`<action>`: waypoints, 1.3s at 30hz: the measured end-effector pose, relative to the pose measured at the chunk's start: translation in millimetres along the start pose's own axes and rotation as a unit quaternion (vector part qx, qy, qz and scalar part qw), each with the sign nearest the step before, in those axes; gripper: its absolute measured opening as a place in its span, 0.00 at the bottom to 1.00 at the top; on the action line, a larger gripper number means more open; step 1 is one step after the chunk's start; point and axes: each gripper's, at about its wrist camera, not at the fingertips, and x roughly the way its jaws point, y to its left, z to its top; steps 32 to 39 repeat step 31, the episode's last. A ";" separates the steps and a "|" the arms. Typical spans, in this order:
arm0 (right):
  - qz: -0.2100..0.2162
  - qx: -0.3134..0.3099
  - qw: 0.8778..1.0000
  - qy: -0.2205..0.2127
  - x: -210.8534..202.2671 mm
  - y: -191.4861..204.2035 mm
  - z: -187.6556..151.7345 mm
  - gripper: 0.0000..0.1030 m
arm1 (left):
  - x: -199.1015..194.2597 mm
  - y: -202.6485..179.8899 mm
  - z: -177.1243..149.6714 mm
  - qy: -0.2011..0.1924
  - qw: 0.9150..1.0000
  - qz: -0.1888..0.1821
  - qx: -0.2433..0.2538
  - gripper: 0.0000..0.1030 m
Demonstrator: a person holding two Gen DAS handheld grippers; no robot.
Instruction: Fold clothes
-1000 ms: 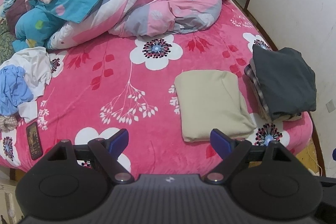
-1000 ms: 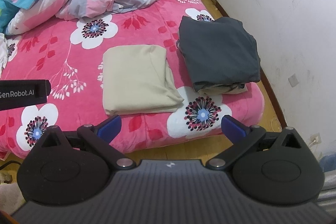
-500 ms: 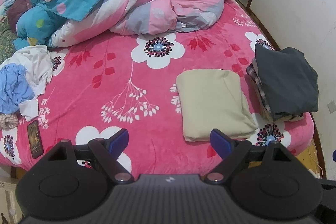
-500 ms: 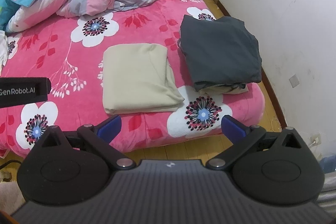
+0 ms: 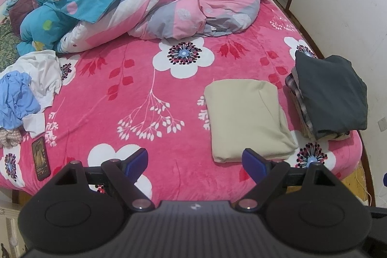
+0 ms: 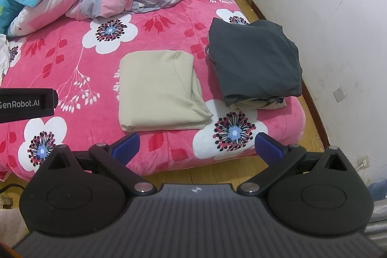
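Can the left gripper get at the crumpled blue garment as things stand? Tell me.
Probably yes. The left gripper is open and empty, and the crumpled blue garment lies uncovered on top of the white garment at the bed's left edge, nothing between.

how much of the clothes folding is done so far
Done: a folded beige garment and a dark grey folded stack lie on the pink floral bed. In hand: nothing; both tongs are open and empty. Left: a crumpled white and blue clothes heap.

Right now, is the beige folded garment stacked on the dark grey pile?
No, the beige folded garment lies flat on the bedspread, beside the dark grey pile.
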 end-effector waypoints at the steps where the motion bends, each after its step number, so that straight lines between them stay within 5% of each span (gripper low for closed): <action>1: 0.000 0.000 1.000 0.000 0.0 -0.3 0.0 0.99 | -0.2 0.0 -0.1 0.000 1.000 0.000 0.000 0.84; 39: 0.006 0.001 1.000 0.000 4.6 -4.7 -0.1 0.99 | 0.8 -2.4 -1.5 0.002 1.000 0.006 0.000 0.84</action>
